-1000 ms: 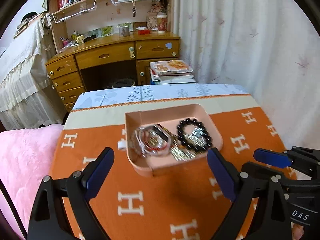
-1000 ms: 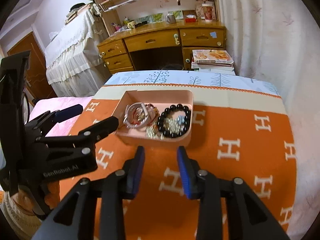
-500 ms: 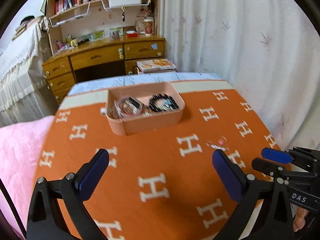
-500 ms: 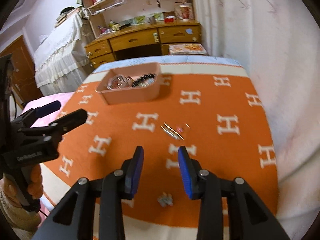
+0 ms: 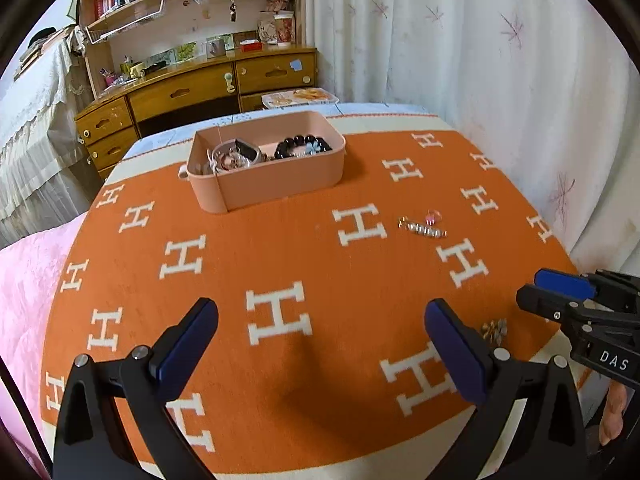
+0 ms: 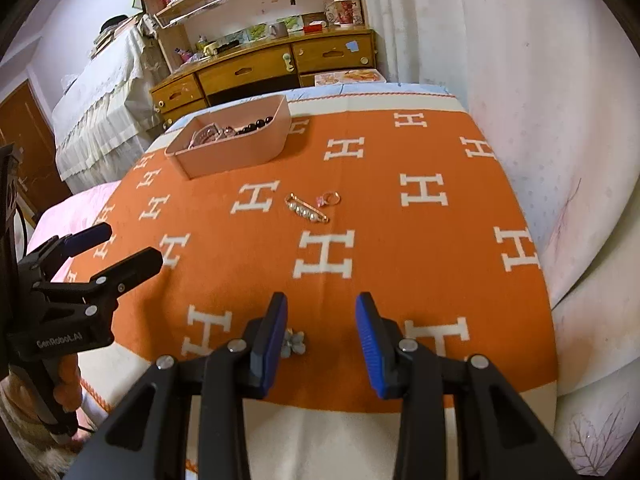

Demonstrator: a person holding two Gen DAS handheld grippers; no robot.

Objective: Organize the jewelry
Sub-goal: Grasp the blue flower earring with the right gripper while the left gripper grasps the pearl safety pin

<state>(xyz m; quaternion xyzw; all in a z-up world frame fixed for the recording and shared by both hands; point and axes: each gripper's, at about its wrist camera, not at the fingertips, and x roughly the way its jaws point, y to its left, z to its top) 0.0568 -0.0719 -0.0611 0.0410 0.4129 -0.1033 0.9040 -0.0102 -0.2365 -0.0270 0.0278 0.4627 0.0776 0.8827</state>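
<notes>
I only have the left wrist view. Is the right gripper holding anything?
Observer: No. In the right wrist view, the right gripper has its fingers apart, with nothing pressed between them.
Operator: Where's that small silver cluster relative to it?
Observer: The silver cluster lies on the blanket, just inside the finger on the picture's left, right next to its pad.
Operator: And the pink blur by the pearl pin?
Observer: It's a gold ring with a pink stone, lying a little apart from the pearl pin.
</notes>
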